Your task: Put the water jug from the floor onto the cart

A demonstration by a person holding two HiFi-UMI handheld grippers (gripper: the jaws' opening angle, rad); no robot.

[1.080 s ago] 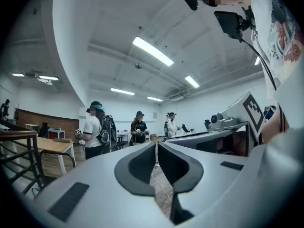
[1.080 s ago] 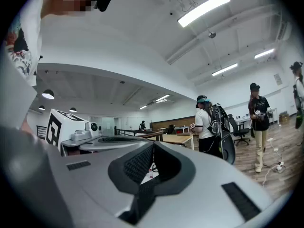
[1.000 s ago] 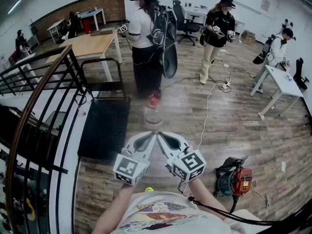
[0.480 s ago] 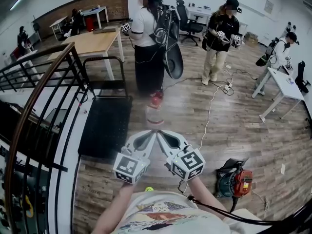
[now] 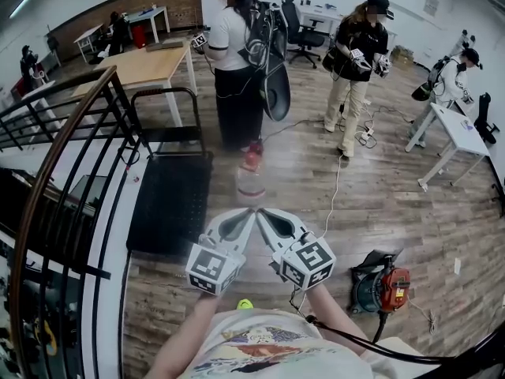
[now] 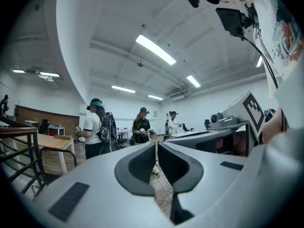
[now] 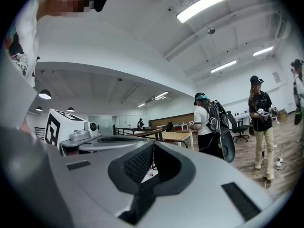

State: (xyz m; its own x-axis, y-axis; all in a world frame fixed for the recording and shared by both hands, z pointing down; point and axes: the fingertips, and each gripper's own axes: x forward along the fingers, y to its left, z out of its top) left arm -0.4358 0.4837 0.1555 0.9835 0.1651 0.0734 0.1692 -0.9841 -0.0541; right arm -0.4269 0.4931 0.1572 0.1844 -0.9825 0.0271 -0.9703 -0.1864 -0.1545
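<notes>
The left gripper [image 5: 246, 215] and the right gripper [image 5: 263, 214] are held side by side, pointing level. Their tips almost meet, so that the two bodies form a wedge. Each has its jaws drawn fully together with nothing between them. The shells are smooth pale grey plastic, and the dark pads [image 7: 137, 164] carry a fine ribbed grip texture.

Straight ahead of that wedge, a little apart from the tips, the water jug [image 5: 251, 181] stands upright on the floor [image 5: 379, 188]. Its long axis is vertical, and a red cap [image 5: 251, 161] tops the neck. Neither hand looks clearly nearer, since the jug sits on the line between the two tips. The body looks like clear, rounded plastic (it is blurred here, so no handle or ribbing can be made out). It will probably be slick and heavy if full, which favours taking it with both grippers, one on each flank.

The cart [image 5: 170, 212] lies just to the left of the jug. It is a low flat platform with a black textured deck, and a black tubular handle [image 5: 164, 93] rises at its far end. The lift will therefore have to go up and leftward onto the deck.

The floor is glossy wooden planking. A black railing [image 5: 71, 156] runs beyond the cart on the left, and a white cable [image 5: 334, 176] trails across the boards to the right.
</notes>
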